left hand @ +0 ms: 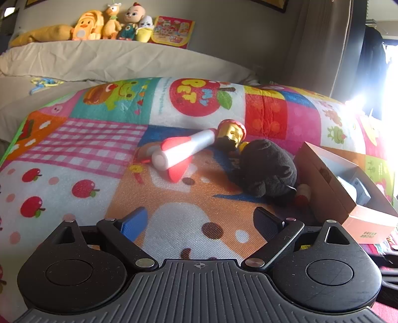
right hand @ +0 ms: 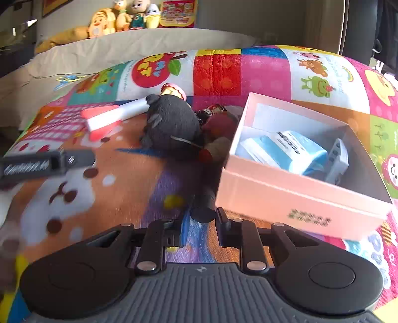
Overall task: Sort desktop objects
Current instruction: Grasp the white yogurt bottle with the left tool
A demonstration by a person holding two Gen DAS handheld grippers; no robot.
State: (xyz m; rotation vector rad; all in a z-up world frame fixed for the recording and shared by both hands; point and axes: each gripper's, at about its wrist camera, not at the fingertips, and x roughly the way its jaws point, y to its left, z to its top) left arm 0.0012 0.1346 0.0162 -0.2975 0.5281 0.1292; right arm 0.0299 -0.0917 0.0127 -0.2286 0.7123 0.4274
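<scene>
Two grippers work over a bright patchwork play mat [left hand: 82, 149]. Nearest in the right wrist view, the right gripper [right hand: 202, 218] has its jaws closed on a dark cylindrical object [right hand: 204, 203], whose round end shows between the pads; what it is cannot be told through the blur. Just to its right sits an open pink cardboard box [right hand: 298, 196] holding a blue-and-white packet [right hand: 286, 151] and a pale grey item [right hand: 337, 159].

In the left wrist view, the left gripper [left hand: 200, 223] hovers over the mat with its jaws spread wide and nothing between them.

Further back, near the middle of the mat, lies a black plush toy [left hand: 266, 169], close to the box's left side. Touching its far side is a small figure with a red cap and yellow face [left hand: 231, 134], and a red-and-white toy rocket [left hand: 179, 154] lies on its side to the left.

Beyond the mat, a row of stuffed toys [left hand: 112, 23] lines the top of a beige cushion [left hand: 119, 59].
</scene>
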